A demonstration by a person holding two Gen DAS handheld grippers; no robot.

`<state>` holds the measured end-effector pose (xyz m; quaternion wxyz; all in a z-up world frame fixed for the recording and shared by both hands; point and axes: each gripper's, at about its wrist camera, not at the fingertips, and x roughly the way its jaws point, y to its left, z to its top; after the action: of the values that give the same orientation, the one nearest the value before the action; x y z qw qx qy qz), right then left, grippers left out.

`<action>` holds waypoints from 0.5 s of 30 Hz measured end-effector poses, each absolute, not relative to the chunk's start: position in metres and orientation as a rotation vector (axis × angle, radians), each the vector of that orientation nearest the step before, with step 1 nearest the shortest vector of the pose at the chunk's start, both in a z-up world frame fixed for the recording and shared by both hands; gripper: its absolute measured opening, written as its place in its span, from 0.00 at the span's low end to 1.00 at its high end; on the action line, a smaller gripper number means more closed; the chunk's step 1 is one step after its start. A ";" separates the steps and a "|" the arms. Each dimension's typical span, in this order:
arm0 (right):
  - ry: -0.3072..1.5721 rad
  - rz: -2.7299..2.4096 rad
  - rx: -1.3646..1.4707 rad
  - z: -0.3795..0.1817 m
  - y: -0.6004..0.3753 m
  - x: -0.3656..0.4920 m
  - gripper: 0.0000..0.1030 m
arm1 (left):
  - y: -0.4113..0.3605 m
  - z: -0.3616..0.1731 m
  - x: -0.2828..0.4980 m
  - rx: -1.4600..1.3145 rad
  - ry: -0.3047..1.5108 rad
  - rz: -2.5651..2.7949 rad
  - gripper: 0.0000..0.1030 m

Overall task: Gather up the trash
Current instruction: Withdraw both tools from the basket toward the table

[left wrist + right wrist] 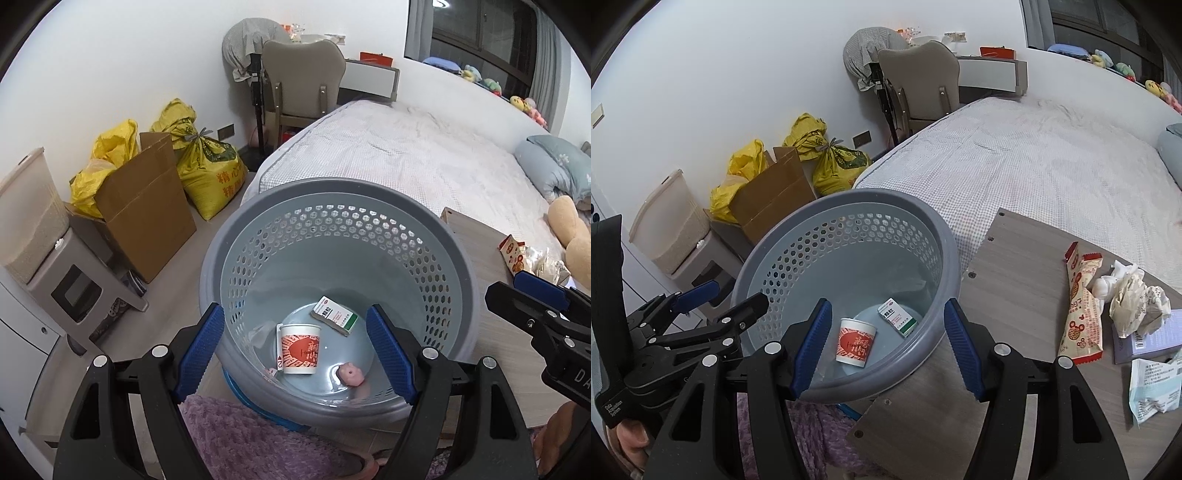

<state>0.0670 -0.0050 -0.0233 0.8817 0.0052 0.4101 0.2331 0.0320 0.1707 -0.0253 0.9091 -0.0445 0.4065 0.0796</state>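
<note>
Both the left gripper (295, 354) and right gripper (886, 347) are held agape and empty over the perforated wastebasket (798, 254), while the light, crinkly snack wrapper (1080, 310) near the desk's (1015, 251) right edge is judged best pinched mid-length.

The wooden board (1015, 266) bears a snack wrapper (1080, 306), crumpled paper (1134, 299) and a leaflet (1152, 387).

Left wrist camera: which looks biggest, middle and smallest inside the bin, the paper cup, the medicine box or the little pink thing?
In the left wrist view, lying in the grey perforated plastic bin:
1. Red-and-white paper cup, biggest.
2. White-and-green medicine box, clearly smaller, though it lies a bit farther from the camera.
3. Small pink lump, smallest.
</note>
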 end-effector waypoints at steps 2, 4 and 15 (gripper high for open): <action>0.848 0.485 0.015 -0.020 -0.009 0.064 0.59 | 0.167 -0.022 0.031 -0.086 0.834 0.161 0.75; 0.835 0.480 0.019 -0.016 -0.015 0.060 0.59 | 0.163 -0.020 0.030 -0.081 0.831 0.154 0.75; 0.832 0.387 0.048 -0.015 -0.060 0.043 0.59 | 0.132 -0.018 0.031 -0.058 0.832 0.075 0.75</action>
<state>0.0427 -0.0602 -0.0147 0.8963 0.0231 0.4016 0.1866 0.0307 0.1323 -0.0182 0.9136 -0.0283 0.4040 0.0366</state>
